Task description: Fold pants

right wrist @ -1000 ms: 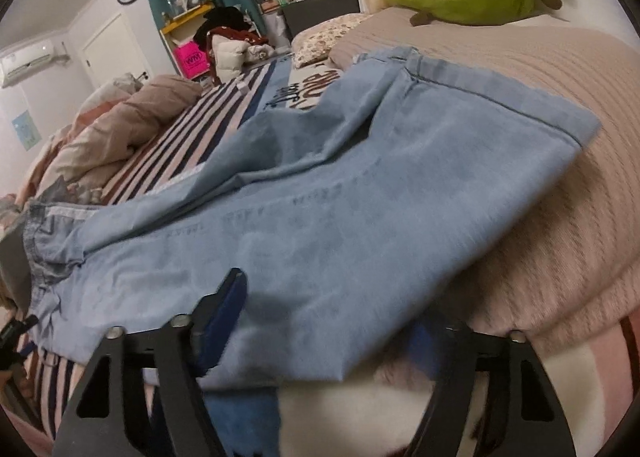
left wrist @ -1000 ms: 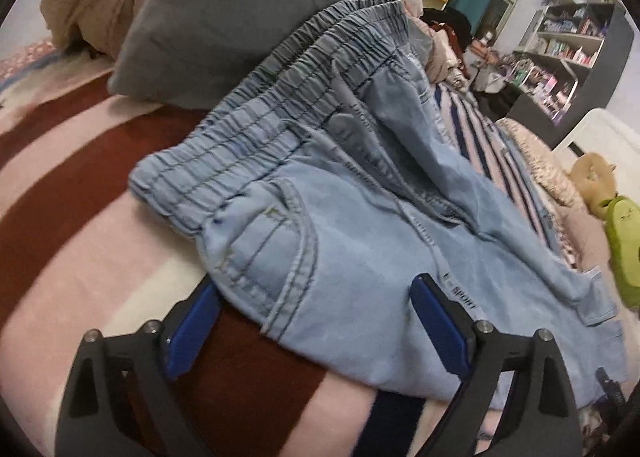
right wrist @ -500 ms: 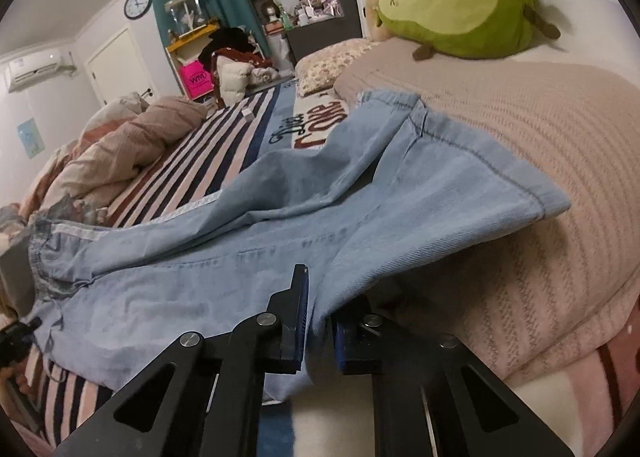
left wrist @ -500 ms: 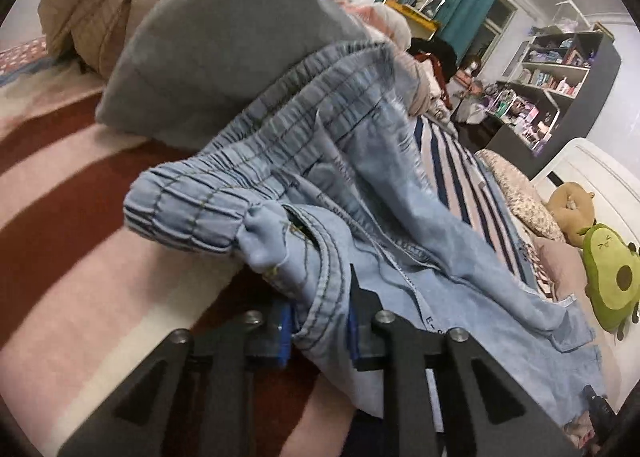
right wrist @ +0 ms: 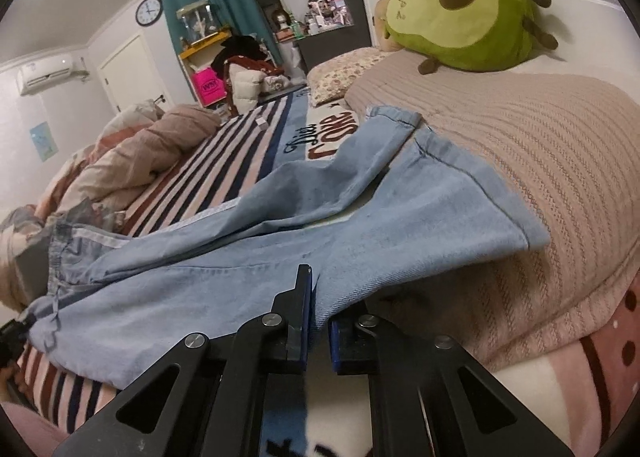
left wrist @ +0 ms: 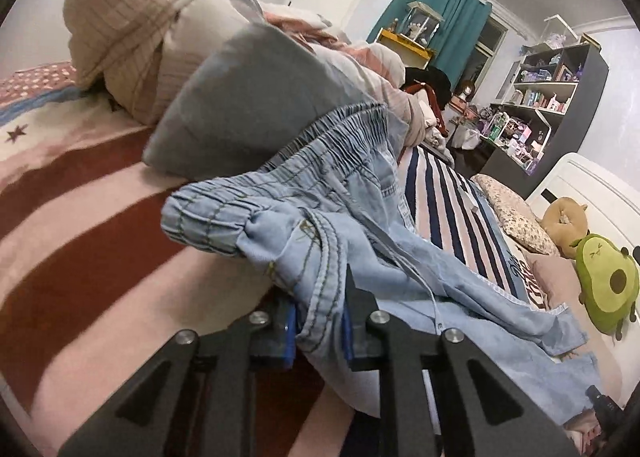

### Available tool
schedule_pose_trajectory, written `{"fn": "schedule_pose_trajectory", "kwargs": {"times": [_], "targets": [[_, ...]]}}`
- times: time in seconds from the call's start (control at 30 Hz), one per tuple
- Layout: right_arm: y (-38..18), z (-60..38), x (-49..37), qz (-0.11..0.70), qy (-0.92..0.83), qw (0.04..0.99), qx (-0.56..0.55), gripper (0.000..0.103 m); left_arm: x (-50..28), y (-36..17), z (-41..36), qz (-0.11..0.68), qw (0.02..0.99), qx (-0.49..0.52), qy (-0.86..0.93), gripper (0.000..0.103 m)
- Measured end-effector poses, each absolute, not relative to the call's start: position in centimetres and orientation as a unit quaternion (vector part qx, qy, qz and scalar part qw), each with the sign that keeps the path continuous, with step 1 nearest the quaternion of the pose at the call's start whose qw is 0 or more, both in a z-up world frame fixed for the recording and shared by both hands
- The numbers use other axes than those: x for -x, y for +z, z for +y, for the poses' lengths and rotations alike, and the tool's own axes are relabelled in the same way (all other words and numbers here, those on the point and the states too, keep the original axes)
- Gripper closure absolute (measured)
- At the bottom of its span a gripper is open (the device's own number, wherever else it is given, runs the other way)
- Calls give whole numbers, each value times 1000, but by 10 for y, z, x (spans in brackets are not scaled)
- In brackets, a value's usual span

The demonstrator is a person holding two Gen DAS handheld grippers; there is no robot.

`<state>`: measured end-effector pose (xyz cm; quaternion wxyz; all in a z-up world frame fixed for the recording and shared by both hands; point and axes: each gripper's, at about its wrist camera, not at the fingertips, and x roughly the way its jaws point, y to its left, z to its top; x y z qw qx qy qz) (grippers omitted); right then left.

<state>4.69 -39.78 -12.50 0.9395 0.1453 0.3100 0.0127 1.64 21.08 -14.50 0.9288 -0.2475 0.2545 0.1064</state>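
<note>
Bed (left wrist: 80, 265): covered with a striped blanket in pink, dark red and navy; a ribbed pink throw (right wrist: 540, 161) lies over the far end.
Pants (right wrist: 224, 269): light blue denim, spread lengthwise across the bed — elastic waistband (left wrist: 320, 149) leaning up against a grey pillow (left wrist: 248, 105), leg hems reaching onto the ribbed throw.
Grey pillow: propped just behind the waistband, with a bundled beige quilt (left wrist: 132, 29) beside it.
Avocado plush (right wrist: 460, 5): resting near the headboard, apart from the pants.
Left hand-held gripper (left wrist: 320, 329): clenched on a bunched fold of denim at the pocket seam just below the waistband, the cloth lifted off the blanket.
Right hand-held gripper (right wrist: 318, 321): pinching the near edge of the lower leg — fabric drawn up into a small ridge between the blue pads (right wrist: 306, 297).
</note>
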Motion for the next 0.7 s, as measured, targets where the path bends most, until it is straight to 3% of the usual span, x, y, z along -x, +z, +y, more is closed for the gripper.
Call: {"fn": "schedule_pose_trajectory", "kwargs": {"times": [0.3, 0.7], "targets": [[-110, -381, -29, 313, 50, 939, -131, 101, 22, -131, 228, 252, 932, 231, 123, 90], [-58, -380, -105, 299, 102, 946, -69, 101, -43, -85, 210, 261, 946, 170, 90, 90]]}}
